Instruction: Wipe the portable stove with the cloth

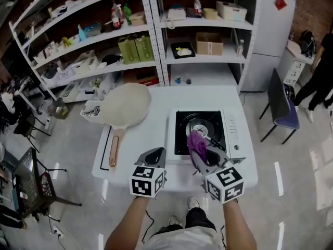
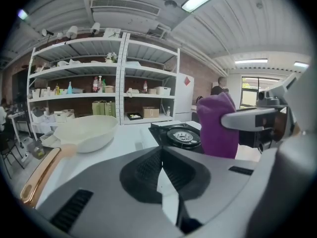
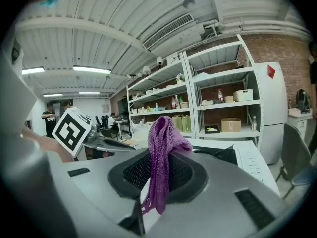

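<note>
The portable stove [image 1: 204,130] is white with a black top and sits on the right half of the white table [image 1: 156,134]. My right gripper [image 1: 202,154] is shut on a purple knitted cloth [image 1: 196,141] and holds it over the stove's near edge. In the right gripper view the cloth [image 3: 161,148] stands up bunched between the jaws of the right gripper [image 3: 158,165]. My left gripper [image 1: 155,154] hovers over the table's front edge, left of the stove. Its jaws meet in the left gripper view [image 2: 161,155] with nothing between them. From there the cloth [image 2: 221,125] and the burner [image 2: 182,135] lie to the right.
A cream frying pan [image 1: 127,104] with a copper handle [image 1: 114,147] lies on the table's left half, beside a small basket [image 1: 92,111]. White shelving [image 1: 151,30] with boxes and bottles stands behind the table. A blue chair [image 1: 281,105] and a person [image 1: 318,74] are at the right.
</note>
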`<control>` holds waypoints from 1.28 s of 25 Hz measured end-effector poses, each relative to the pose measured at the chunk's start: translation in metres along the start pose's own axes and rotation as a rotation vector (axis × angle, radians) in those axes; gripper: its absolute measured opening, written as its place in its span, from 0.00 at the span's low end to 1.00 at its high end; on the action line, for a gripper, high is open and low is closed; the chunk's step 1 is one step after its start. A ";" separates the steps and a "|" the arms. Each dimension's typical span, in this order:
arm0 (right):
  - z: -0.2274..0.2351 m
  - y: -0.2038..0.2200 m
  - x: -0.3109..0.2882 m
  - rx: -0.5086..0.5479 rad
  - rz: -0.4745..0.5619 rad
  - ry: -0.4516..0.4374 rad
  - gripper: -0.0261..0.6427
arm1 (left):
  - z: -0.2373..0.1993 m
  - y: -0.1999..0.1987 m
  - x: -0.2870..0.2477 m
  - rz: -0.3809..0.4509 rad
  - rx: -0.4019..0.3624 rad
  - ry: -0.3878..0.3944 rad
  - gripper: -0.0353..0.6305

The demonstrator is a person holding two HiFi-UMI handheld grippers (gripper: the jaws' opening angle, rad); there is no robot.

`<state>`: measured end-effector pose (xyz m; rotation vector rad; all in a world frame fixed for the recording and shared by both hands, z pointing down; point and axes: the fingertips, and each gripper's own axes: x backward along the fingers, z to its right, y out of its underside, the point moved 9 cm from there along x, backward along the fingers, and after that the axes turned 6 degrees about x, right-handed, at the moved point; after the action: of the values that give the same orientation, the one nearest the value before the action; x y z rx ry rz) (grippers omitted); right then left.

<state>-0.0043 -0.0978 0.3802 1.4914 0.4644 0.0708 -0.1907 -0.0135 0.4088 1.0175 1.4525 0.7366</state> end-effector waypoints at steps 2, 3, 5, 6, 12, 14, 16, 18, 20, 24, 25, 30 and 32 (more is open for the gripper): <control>-0.016 0.008 -0.004 -0.001 -0.004 -0.018 0.13 | -0.003 0.006 0.007 -0.008 -0.004 0.005 0.06; -0.025 0.013 -0.006 -0.001 -0.007 -0.033 0.13 | -0.004 0.010 0.010 -0.011 -0.004 0.008 0.06; -0.043 0.023 -0.011 -0.001 -0.012 -0.066 0.13 | -0.007 0.017 0.016 -0.018 0.000 0.015 0.06; -0.051 0.028 -0.014 -0.003 -0.014 -0.081 0.13 | -0.008 0.021 0.019 -0.021 0.000 0.017 0.06; -0.085 0.054 -0.036 -0.009 -0.031 -0.137 0.13 | -0.010 0.035 0.031 -0.046 -0.017 0.033 0.06; -0.091 0.064 -0.044 -0.009 -0.047 -0.139 0.13 | -0.011 0.038 0.032 -0.054 -0.020 0.041 0.06; -0.095 0.074 -0.052 -0.008 -0.063 -0.132 0.13 | -0.012 0.043 0.034 -0.061 -0.027 0.045 0.06; -0.096 0.085 -0.058 -0.016 -0.078 -0.114 0.13 | -0.012 0.048 0.036 -0.068 -0.037 0.048 0.06; -0.091 0.093 -0.060 -0.034 -0.085 -0.087 0.13 | -0.012 0.051 0.035 -0.075 -0.045 0.053 0.06; -0.078 0.100 -0.053 -0.055 -0.081 -0.030 0.13 | -0.009 0.053 0.029 -0.081 -0.056 0.066 0.06; -0.075 0.101 -0.050 -0.058 -0.083 -0.019 0.13 | -0.007 0.055 0.028 -0.084 -0.057 0.071 0.06; -0.064 0.103 -0.034 -0.065 -0.085 0.030 0.13 | 0.007 0.054 0.022 -0.092 -0.061 0.112 0.06; -0.060 0.105 -0.030 -0.074 -0.081 0.048 0.13 | 0.012 0.053 0.018 -0.091 -0.069 0.126 0.06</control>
<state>-0.0269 -0.0412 0.4887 1.3995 0.5552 0.0591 -0.1686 0.0241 0.4459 0.8592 1.5599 0.7911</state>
